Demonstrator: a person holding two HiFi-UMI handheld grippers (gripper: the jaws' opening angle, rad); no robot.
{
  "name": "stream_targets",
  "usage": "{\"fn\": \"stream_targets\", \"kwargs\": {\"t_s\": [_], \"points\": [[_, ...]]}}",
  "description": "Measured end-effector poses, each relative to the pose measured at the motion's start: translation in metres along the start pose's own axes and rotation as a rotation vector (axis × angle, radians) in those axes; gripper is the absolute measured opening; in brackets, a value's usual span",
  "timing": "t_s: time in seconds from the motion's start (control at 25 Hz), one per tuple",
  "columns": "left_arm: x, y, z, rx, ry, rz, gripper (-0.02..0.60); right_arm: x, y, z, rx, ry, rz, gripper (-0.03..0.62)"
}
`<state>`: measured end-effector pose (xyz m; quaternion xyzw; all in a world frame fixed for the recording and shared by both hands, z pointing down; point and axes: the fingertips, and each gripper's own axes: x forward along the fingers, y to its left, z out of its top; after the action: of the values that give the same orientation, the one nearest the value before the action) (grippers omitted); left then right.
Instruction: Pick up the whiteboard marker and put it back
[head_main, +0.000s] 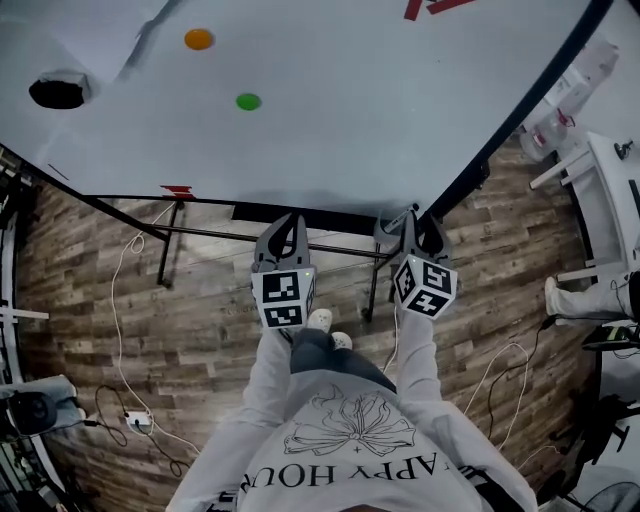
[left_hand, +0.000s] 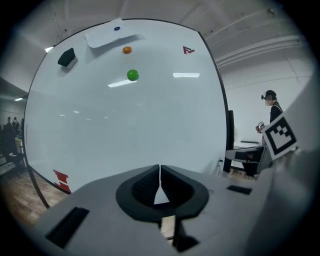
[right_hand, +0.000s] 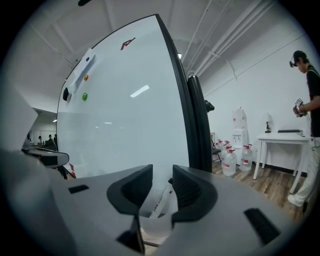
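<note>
My right tool is spread around the marker below the whiteboard. My left tool is pressed together, empty. Put-back looks nearly done.

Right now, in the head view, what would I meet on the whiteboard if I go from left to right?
Black eraser → orange magnet → green magnet → red logo.
</note>
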<state>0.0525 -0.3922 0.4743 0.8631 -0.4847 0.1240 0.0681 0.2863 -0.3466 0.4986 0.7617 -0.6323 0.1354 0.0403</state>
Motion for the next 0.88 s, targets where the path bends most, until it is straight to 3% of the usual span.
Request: {"fn": "stream_targets", "kwargs": {"t_s": [0.4,0.88], "points": [[0.037,0.005,-0.014,-0.008,0.057,-0.046,0.009,0.032,-0.014,-0.029,0.052,0.074,-0.063,0.121],[0.044,0.008,-0.029,-0.018,0.093,-0.053,0.009,0.045,-0.018,-0.043,0.070,0.098,-0.055,0.097]]}}
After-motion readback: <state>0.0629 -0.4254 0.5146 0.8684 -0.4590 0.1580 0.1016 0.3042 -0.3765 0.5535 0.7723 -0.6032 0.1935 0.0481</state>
